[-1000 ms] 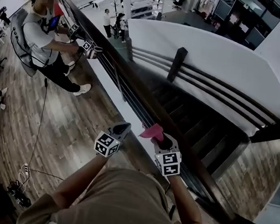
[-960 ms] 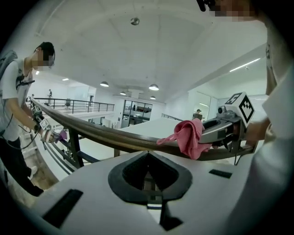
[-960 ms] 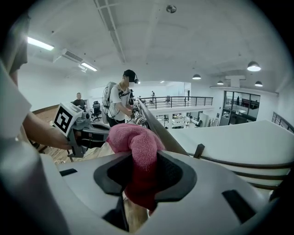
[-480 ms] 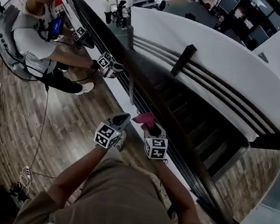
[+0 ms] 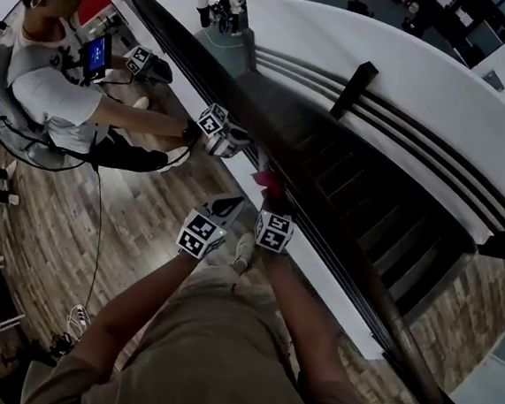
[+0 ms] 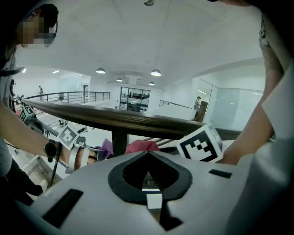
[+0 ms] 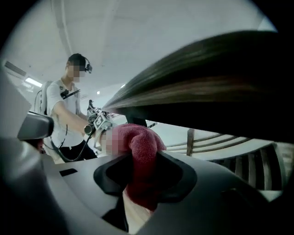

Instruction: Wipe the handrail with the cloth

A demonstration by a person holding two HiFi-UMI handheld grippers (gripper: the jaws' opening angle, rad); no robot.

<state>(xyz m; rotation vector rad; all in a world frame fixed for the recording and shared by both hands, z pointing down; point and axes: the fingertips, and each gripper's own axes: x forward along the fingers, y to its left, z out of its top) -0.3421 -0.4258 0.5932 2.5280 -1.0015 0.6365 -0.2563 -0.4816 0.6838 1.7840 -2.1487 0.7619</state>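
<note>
In the head view the dark wooden handrail [image 5: 324, 239] runs from 11 o'clock down to 5 o'clock across the frame, above a stairwell. The right gripper [image 5: 269, 200] sits near the middle of the frame, pointing up at 12 o'clock. The red cloth [image 5: 269, 182] sticks out of its tip and lies against the near side of the rail. The left gripper [image 5: 227, 206] is just beside it at 9 o'clock, tip toward 1 o'clock, short of the rail. At 10 o'clock a second person [image 5: 46, 88] reaches along the same rail with two marker-cube grippers.

In the left gripper view the left gripper [image 6: 148, 154] has its jaws pressed together at the tips with nothing between them. The handrail [image 6: 128, 120] crosses from 9 to 3 o'clock above them. The cloth [image 6: 140, 147] shows just past the jaw tips at 12 o'clock, under the rail. The right gripper's marker cube [image 6: 200, 144] is at 2 o'clock.

In the right gripper view the right gripper [image 7: 144, 159] is clamped on the cloth [image 7: 140, 142]. The cloth bulges out of the jaws toward 12 o'clock, right under the handrail [image 7: 206, 89], which fills the frame from 10 to 3 o'clock. Whether cloth and rail touch here cannot be told. The second person [image 7: 68, 112] stands at 9 o'clock.
</note>
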